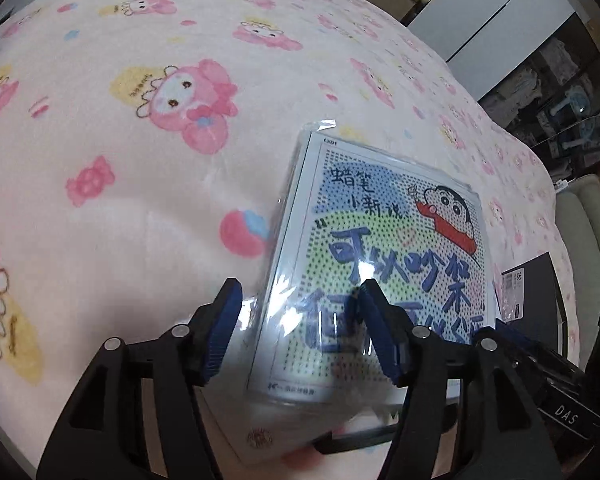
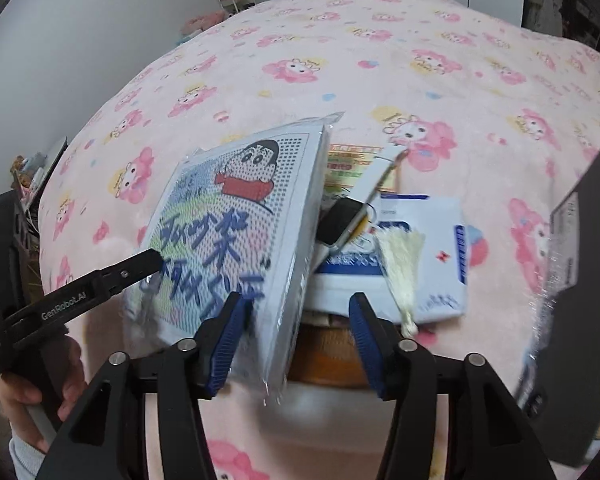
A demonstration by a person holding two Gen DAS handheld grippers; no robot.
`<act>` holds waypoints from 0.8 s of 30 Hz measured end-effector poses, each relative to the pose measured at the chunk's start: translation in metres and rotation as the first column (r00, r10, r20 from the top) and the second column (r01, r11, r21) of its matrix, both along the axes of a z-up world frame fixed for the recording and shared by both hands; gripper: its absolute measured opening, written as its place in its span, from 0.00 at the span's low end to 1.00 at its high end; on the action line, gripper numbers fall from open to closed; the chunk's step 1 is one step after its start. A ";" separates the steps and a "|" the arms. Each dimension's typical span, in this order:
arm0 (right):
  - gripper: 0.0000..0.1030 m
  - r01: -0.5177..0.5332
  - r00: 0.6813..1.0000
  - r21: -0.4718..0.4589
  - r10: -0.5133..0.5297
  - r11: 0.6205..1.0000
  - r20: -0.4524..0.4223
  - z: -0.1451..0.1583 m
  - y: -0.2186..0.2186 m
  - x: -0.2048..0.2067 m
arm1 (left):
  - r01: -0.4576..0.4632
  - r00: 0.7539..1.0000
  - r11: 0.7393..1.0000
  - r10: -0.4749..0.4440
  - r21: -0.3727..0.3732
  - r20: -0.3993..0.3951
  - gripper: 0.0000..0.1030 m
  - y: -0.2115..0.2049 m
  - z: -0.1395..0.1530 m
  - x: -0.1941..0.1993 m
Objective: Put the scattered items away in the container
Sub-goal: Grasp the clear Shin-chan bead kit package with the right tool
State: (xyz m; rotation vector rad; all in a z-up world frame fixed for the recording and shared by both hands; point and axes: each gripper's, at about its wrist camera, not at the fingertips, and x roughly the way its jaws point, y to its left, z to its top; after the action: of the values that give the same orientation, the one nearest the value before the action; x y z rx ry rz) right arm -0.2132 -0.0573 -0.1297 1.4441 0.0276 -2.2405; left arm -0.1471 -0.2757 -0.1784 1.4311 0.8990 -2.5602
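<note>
A flat cartoon craft kit in clear plastic wrap (image 1: 384, 256) is tilted above the pink blanket. My left gripper (image 1: 296, 300) has its jaws apart around the kit's near left edge; from the right wrist view its finger (image 2: 140, 266) rests on the kit's face (image 2: 236, 224). My right gripper (image 2: 296, 320) is open, its jaws either side of the kit's lower right corner. To the right of the kit lie a smartwatch with a white strap (image 2: 348, 216), a white and blue packet (image 2: 420, 256), a cream tassel (image 2: 400, 264) and a printed card (image 2: 352, 164).
A black box (image 2: 572, 300) stands at the right edge and also shows in the left wrist view (image 1: 536, 292). An orange-brown object (image 2: 328, 356) lies under the pile. The pink cartoon-print blanket (image 2: 380, 60) covers the bed. Shelves and furniture stand beyond the bed.
</note>
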 end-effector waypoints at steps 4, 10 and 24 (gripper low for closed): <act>0.45 -0.039 0.999 -0.034 0.039 0.999 0.017 -0.004 -0.011 -0.002 | 0.026 1.000 0.999 -0.026 -0.025 -0.001 0.54 0.009 0.005 0.000; 0.39 -0.023 0.999 -0.054 0.021 0.998 -0.040 0.019 0.013 0.024 | 0.071 0.997 0.996 -0.070 0.059 -0.020 0.50 0.016 0.018 0.021; 0.38 0.125 0.991 -0.110 -0.130 0.986 -0.035 0.037 0.134 0.127 | 0.292 0.956 0.956 -0.292 0.015 -0.002 0.50 0.140 0.044 0.083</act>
State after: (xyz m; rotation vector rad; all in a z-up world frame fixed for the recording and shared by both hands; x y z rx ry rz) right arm -0.0862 0.0771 -0.0922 1.3766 -0.1737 -2.3363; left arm -0.0639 -0.1352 -0.1348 1.6839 0.7579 -2.7612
